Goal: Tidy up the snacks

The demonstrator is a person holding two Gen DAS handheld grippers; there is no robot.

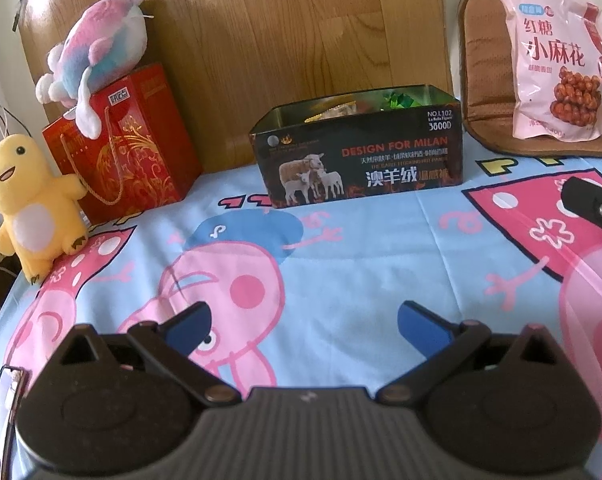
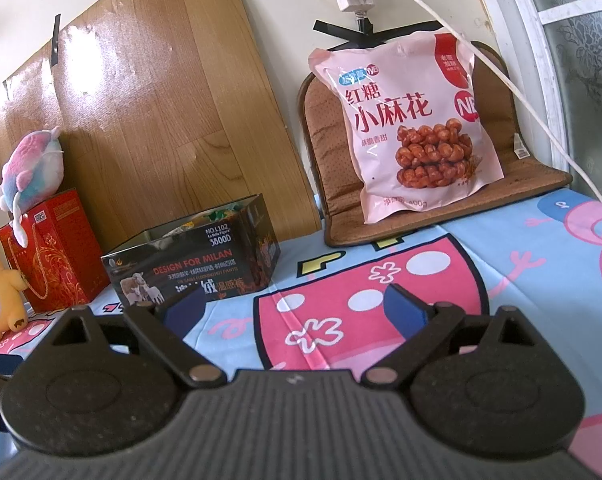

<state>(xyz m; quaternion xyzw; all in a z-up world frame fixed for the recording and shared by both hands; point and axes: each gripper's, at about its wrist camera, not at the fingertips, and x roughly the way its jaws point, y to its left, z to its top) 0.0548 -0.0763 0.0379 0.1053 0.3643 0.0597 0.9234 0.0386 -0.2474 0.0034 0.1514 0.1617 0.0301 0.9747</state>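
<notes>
snacks sit in the tin and on the cushion, both tools empty

snacks in wrappers [image 1: 357, 106] fill an open black tin [image 1: 361, 160] that stands on a cartoon-print sheet [image 1: 341, 248], close to a wood-grain panel [image 1: 293, 32] leaning behind it. a pink snack bag [image 2: 409, 120] leans upright on a brown cushion [image 2: 533, 172] to the right of the tin, well apart from it. left of the tin stands a red gift bag [image 1: 121, 148] with a pastel plush toy [image 1: 101, 48] on top, and a yellow plush toy [image 1: 33, 200] just beside it.

the left tool [image 1: 303, 322] hovers over the sheet with its blue pads spread wide and nothing between them. the right tool [image 2: 295, 310] is likewise spread apart and empty, facing the gap between tin and cushion; its tip shows at the right edge of the left wrist view.
</notes>
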